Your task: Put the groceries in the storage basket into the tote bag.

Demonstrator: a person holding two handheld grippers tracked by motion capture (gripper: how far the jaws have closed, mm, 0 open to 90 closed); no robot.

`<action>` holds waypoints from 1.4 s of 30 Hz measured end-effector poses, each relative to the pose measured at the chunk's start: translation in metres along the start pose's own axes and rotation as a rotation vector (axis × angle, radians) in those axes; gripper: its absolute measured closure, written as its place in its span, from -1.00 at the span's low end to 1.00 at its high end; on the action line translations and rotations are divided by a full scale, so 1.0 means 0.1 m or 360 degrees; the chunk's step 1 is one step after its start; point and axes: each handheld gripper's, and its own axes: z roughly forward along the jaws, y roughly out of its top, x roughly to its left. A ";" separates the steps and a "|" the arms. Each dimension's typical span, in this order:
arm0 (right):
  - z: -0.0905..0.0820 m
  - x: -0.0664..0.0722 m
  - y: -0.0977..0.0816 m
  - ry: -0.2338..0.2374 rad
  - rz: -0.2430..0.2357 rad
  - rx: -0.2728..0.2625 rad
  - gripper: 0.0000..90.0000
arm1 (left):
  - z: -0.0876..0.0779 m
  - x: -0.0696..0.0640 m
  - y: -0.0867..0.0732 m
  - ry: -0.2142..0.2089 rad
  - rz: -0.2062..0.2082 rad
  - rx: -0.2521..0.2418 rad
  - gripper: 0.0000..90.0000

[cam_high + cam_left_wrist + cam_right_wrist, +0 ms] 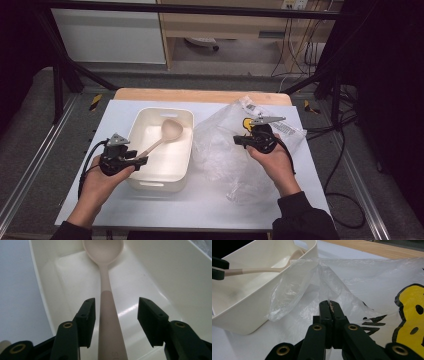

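White sheeting covers the table (pixel 210 200), and a wooden edge shows along its far side. On it sit a cream plastic tub (pixel 186 145) and, just to the right, a crumpled clear plastic bag (pixel 220 150) with a yellow print.

A pale spoon (pixel 165 136) lies in the tub, its bowl resting toward the far end and its handle slanting out over the near left rim. That leaves the handle free to be gripped without reaching down inside. The left gripper (pixel 115 315) straddles this handle: its 2 jaws stand half open, 1 on each side, with the handle running up between them. The left jaw sits just beside the handle, the right jaw stands clearly apart, so nothing is clamped yet.

The right gripper (pixel 330 307) is closed tight on a fold of the bag, pinching the thin film near its opening. Held up like that, the bag's mouth gapes toward the tub, which I judge is to keep it open and steady so the spoon can go in. The spoon and the bag are near each other, separated by the tub's right wall.
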 end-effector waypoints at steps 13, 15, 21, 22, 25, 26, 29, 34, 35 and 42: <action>-0.01 -0.01 0.00 -0.0015 0.0006 -0.0015 1.00 | 0.02 0.05 -0.01 0.0026 -0.0014 0.0018 0.22; -0.02 -0.01 0.00 -0.0015 0.0005 -0.0015 1.00 | 0.03 0.06 -0.01 0.0022 -0.0020 0.0025 0.25; -0.02 -0.02 0.00 -0.0018 0.0005 -0.0012 1.00 | 0.03 0.04 -0.03 0.0007 0.0011 0.0096 0.38; -0.02 -0.02 0.00 -0.0016 0.0006 -0.0011 1.00 | 0.03 0.04 -0.03 0.0001 0.0008 0.0101 0.40; -0.02 -0.02 0.00 -0.0015 0.0006 -0.0011 1.00 | 0.05 0.03 -0.05 0.0004 0.0007 0.0116 0.42; -0.02 -0.01 0.00 -0.0014 0.0012 -0.0008 1.00 | 0.05 0.03 -0.05 0.0002 0.0010 0.0124 0.42; -0.01 -0.01 0.00 -0.0012 0.0007 -0.0006 1.00 | 0.06 0.04 -0.05 -0.0003 -0.0006 0.0124 0.44; -0.01 -0.01 0.00 -0.0012 0.0007 -0.0007 1.00 | 0.06 0.04 -0.04 0.0004 -0.0006 0.0138 0.51; -0.01 -0.01 0.00 -0.0011 0.0007 -0.0006 1.00 | 0.06 0.04 -0.04 0.0008 -0.0004 0.0141 0.51; -0.01 -0.01 0.00 -0.0016 0.0003 -0.0003 1.00 | 0.06 0.03 -0.03 0.0023 0.0003 0.0138 0.52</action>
